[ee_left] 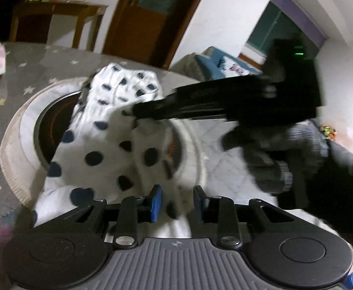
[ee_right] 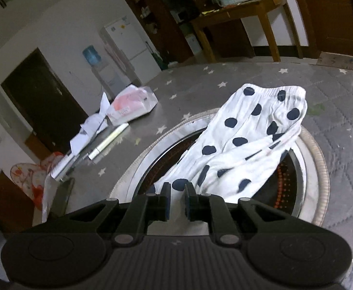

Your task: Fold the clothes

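Observation:
A white garment with dark blue dots (ee_left: pixel 108 145) lies bunched over a round stove-like ring in the table. In the left wrist view my left gripper (ee_left: pixel 177 203) has its jaws a little apart with the cloth between them. My right gripper (ee_left: pixel 137 113) reaches in from the right and pinches the garment's middle. In the right wrist view my right gripper (ee_right: pixel 177 200) is nearly shut on a fold of the garment (ee_right: pixel 249 142), whose elastic waistband lies at the far end.
The table has a grey star-print cover (ee_right: pixel 333 145) and a round white-rimmed recess (ee_right: pixel 316 159). A plastic-wrapped tissue pack (ee_right: pixel 133 104), papers and a white tube (ee_right: pixel 108 141) lie to the left. A wooden desk (ee_right: pixel 244 7) and a fridge stand behind.

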`<state>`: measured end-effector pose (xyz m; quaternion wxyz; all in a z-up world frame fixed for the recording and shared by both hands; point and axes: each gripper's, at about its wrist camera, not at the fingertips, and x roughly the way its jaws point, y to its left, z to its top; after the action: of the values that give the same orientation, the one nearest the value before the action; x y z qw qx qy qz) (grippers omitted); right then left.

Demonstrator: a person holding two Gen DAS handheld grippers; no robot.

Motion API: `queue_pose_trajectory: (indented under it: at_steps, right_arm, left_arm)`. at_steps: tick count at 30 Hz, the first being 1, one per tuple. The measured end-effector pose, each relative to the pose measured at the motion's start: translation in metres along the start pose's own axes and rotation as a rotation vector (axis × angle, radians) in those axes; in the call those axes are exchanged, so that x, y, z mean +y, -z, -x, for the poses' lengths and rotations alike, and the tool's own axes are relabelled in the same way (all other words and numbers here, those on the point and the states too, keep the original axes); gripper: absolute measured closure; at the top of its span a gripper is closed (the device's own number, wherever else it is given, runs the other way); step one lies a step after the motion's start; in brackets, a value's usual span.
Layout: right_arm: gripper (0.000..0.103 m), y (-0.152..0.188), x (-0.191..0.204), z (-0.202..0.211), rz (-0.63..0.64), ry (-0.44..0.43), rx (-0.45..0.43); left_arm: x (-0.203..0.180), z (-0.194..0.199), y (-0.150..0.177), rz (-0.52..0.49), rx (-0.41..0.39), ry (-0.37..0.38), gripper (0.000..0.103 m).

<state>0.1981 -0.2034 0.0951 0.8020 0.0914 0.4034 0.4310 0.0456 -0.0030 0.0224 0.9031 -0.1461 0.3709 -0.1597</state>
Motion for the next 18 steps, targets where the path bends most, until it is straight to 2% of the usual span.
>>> queue_pose_trajectory:
  at_steps: [6, 10, 13, 18]
  right_arm:
    - [0.083, 0.012, -0.021, 0.036, -0.084, 0.008, -0.07]
    - [0.067, 0.028, -0.032, 0.055, -0.124, 0.039, -0.083]
    - [0.067, 0.038, -0.037, 0.055, -0.154, 0.034, -0.062]
    - [0.067, 0.043, -0.033, 0.036, -0.187, -0.024, -0.053]
  left_arm:
    - [0.017, -0.006, 0.003, 0.059, 0.009, -0.003, 0.074]
    - [0.022, -0.007, 0.002, 0.08, 0.009, 0.001, 0.074]
    - [0.023, -0.009, 0.003, 0.087, 0.012, -0.001, 0.074]
    - [0.02, -0.008, 0.004, 0.077, 0.012, -0.006, 0.072]
